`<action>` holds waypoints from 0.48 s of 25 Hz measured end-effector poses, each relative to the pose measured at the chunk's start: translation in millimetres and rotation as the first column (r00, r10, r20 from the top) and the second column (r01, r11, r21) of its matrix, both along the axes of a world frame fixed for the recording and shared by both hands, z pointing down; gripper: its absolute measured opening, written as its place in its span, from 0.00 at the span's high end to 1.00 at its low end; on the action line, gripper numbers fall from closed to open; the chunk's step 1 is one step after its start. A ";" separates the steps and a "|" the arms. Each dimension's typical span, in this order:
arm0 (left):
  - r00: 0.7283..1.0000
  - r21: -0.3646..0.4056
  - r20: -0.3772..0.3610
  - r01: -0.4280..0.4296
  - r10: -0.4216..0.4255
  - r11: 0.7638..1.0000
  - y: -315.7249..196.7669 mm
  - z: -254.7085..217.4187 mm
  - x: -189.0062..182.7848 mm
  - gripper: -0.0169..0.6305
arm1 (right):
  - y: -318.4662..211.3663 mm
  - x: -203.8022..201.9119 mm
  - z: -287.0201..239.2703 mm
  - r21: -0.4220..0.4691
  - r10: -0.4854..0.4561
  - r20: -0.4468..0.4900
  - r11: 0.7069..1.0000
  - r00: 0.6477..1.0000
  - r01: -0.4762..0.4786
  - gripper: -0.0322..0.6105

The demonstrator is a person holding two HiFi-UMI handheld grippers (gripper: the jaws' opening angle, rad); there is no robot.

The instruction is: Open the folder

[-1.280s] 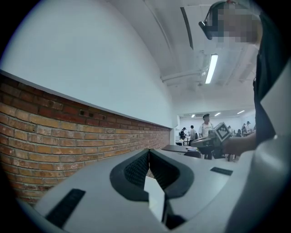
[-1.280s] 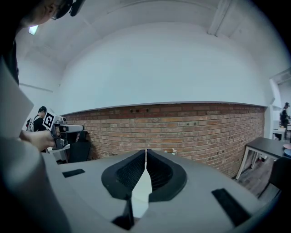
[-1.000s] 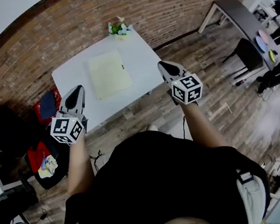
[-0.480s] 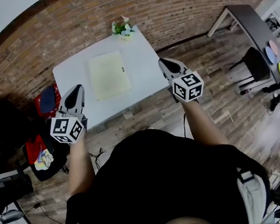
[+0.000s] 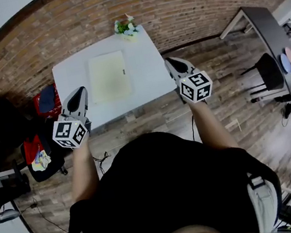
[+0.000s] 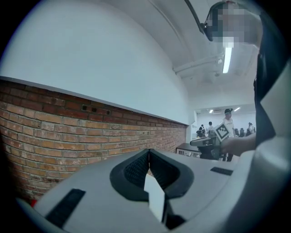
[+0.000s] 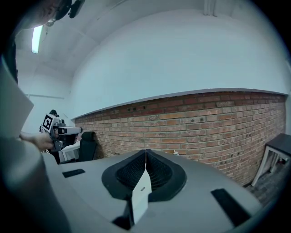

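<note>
The folder (image 5: 108, 76) is seen lying flat and closed near the middle of the white surface (image 5: 145, 68), at 12 o'clock from the person, well apart from both claws. The left claw (image 5: 79, 92) is pressed together w/ nothing in it. The right claw (image 5: 170, 63) is likewise shut and empty.

Risks, as judged:
- **Pushing, not pinching:** w/ claws shut, the thin cover can't be pinched. The folder would only be pushed across the smooth surface, poss. toward the flowers (image 5: 125, 28) at the 12 o'clock edge.
- **Wrong edge:** if the spine edge is picked, nothing is lifted.
- **Both covers caught:** the whole folder is raised, not opened.

Long axis: approx. 12–6 in the head view, one short edge facing the person. A small dark mark is seen at the 3 o'clock long edge, prob. a clasp, so the opening side is taken to be there. The spine side can't be confirmed.
</note>
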State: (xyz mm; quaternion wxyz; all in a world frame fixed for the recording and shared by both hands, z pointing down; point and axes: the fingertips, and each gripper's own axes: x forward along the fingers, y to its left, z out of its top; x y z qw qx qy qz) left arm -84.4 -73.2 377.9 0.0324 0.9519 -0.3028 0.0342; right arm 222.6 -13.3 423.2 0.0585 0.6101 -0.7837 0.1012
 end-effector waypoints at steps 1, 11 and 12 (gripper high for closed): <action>1.000 0.001 0.000 0.004 -0.004 1.000 0.3 -0.3 3.1 0.95 | -0.4 2.3 0.3 0.001 -0.006 0.002 1.000 1.000 0.006 0.91; 0.999 0.002 0.017 0.032 -0.032 0.999 2.6 0.9 24.6 0.95 | -6.1 16.6 3.7 0.001 -0.059 0.024 0.998 0.998 0.059 0.91; 0.999 0.002 0.018 0.035 -0.036 0.999 1.6 0.1 24.2 0.95 | -7.3 16.9 3.4 0.001 -0.061 0.025 0.998 0.998 0.061 0.91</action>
